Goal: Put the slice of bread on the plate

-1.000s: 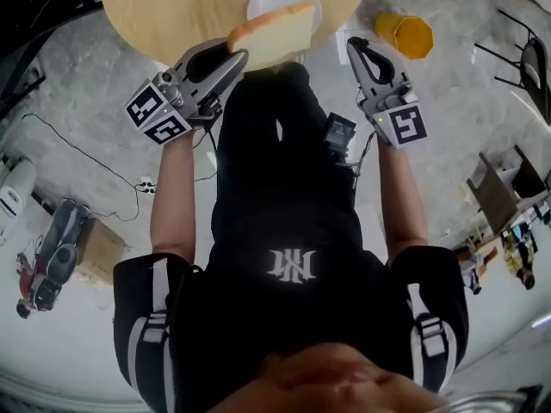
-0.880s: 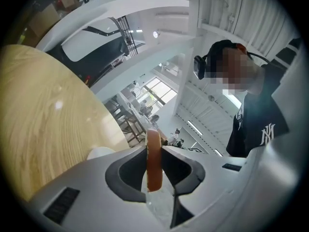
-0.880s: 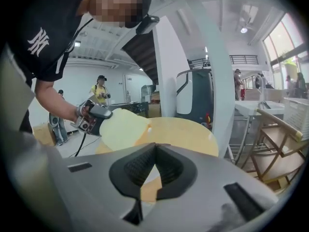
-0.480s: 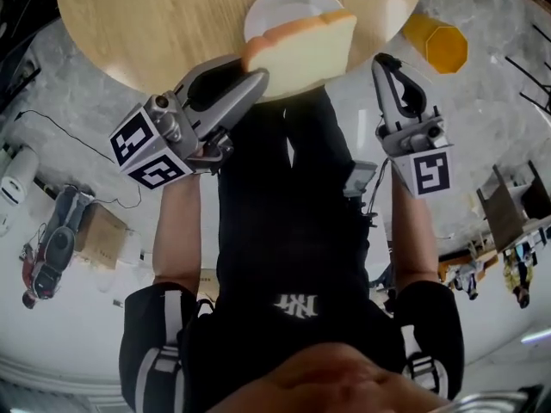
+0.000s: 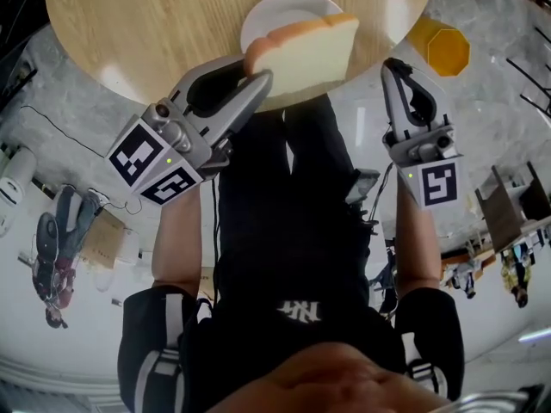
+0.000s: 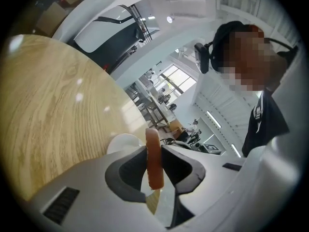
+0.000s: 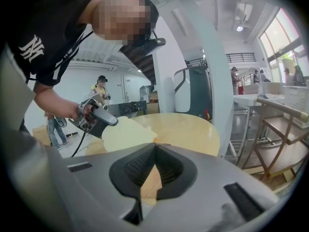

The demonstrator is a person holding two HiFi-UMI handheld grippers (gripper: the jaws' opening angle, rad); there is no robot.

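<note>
A pale slice of bread (image 5: 306,50) with a brown crust hangs on edge in the air, with my left gripper (image 5: 256,67) shut on its near edge. The jaws are opening slightly, and the crust (image 6: 153,158) is still pinched between the pads. The white plate (image 5: 275,11) lies on the round wooden table (image 5: 155,24) just beyond and under the slice. It shows as a white disc (image 6: 123,141) in the left gripper view. My right gripper (image 5: 398,65) hovers off the table's near right edge, shut with nothing in it (image 7: 155,146). From there I see the bread (image 7: 126,132) side-on.
A yellow hexagonal bin (image 5: 441,48) stands on the floor right of the table. Wooden chairs (image 5: 504,192) are further right, and a cable (image 5: 69,140) trails on the floor at left. A person's body and legs (image 5: 284,213) fill the middle below the table edge.
Both grippers have sunk a little towards the table. The bread stays in the left jaws and now overlaps the plate's near rim. The right gripper stays shut.
</note>
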